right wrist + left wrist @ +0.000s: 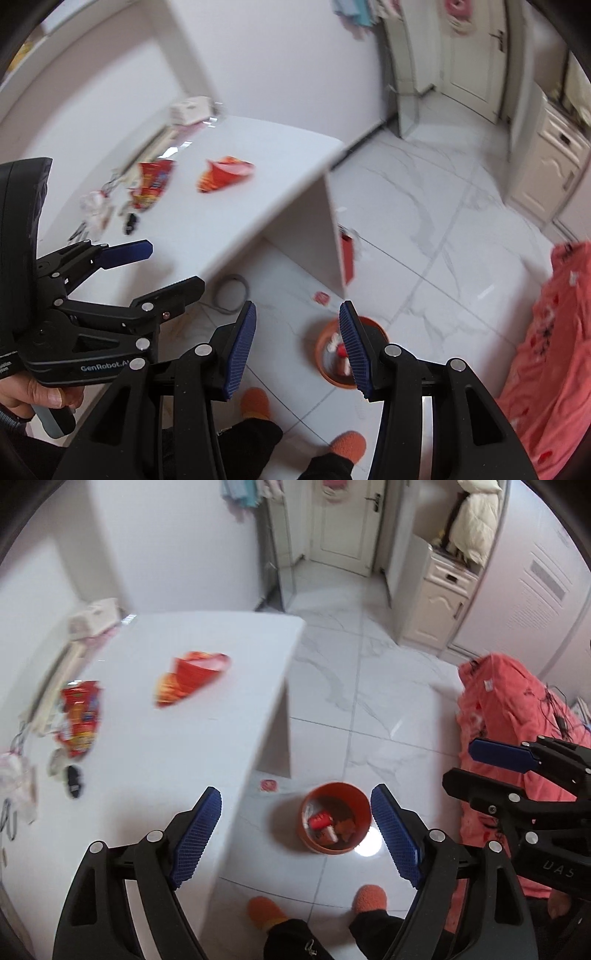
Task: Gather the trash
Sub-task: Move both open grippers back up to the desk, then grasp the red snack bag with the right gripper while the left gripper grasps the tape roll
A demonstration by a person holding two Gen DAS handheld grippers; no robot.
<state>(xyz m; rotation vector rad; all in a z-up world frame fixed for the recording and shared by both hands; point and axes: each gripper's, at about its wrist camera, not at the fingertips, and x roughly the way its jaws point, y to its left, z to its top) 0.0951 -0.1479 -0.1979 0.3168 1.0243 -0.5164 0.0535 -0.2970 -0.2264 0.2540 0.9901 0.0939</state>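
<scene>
An orange bin (pixel 334 822) with several wrappers inside stands on the floor by the table's near corner; it also shows in the right wrist view (pixel 332 365). On the white table (pixel 192 746) lie an orange-red snack bag (pixel 192 677) and a red snack bag (pixel 79 716); both show in the right wrist view (pixel 225 173), (pixel 151 182). A small red wrapper (pixel 268 785) lies on the floor near the bin. My left gripper (pixel 295 830) is open and empty, above the table edge and the bin. My right gripper (pixel 297 350) is open and empty, above the bin.
A tissue box (pixel 94 614), a small black object (pixel 73 781) and crumpled plastic (pixel 16 779) lie along the table's left side. A coral cloth (pixel 517 738) covers furniture at right. My orange slippers (pixel 264 912) stand on the tiled floor. A red bag (pixel 347 258) hangs by the table leg.
</scene>
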